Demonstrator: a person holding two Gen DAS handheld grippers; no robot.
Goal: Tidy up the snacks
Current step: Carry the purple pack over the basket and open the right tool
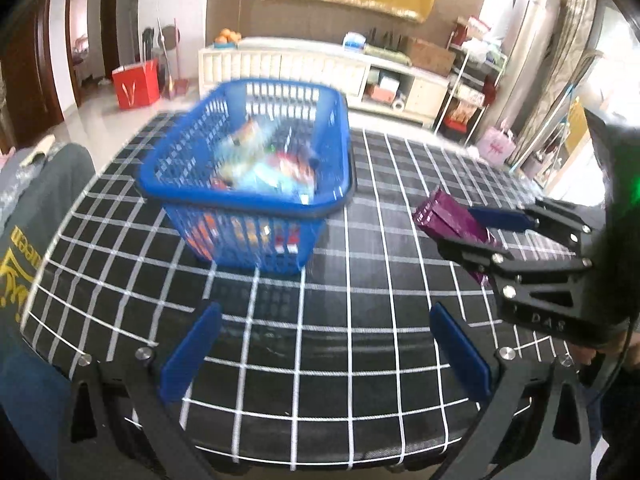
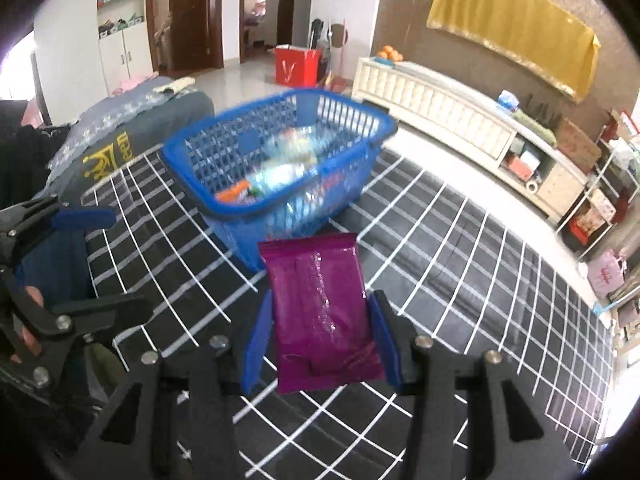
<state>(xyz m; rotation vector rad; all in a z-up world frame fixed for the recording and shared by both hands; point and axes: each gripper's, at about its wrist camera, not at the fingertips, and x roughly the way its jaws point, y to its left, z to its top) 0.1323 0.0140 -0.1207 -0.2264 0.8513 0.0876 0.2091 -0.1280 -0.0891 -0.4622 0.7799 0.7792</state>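
- The blue plastic basket with slotted walls (image 2: pixel 280 160) stands on the bench (image 2: pixel 480 248), which has a black cloth with a white grid; the basket is blurred in both views, so its contents are hard to read.
- Inside the basket lie several snack packets (image 1: pixel 264 168): pale blue, orange and red colours show, but no single packet can be told apart and no print can be read.
- The near edge of the bench is cut off by the tongs' black frames in both views, and its right corner runs out of the right wrist view.
- The right tongs (image 2: pixel 320 340) are partly closed on a flat purple foil snack packet (image 2: pixel 320 312); the blue pads (image 2: pixel 256 340) press on its two long sides.
- The packet is in the air above the bench, on the near side of the basket, apart from it in the left wrist view.
- Its long axis runs along the tongs' fingers and points away toward the basket; its far sealed end sticks out past the pads, the near end lies between them.
- The left tongs (image 1: pixel 324 352) stand wide with nothing between the pads, above the near part of the bench.
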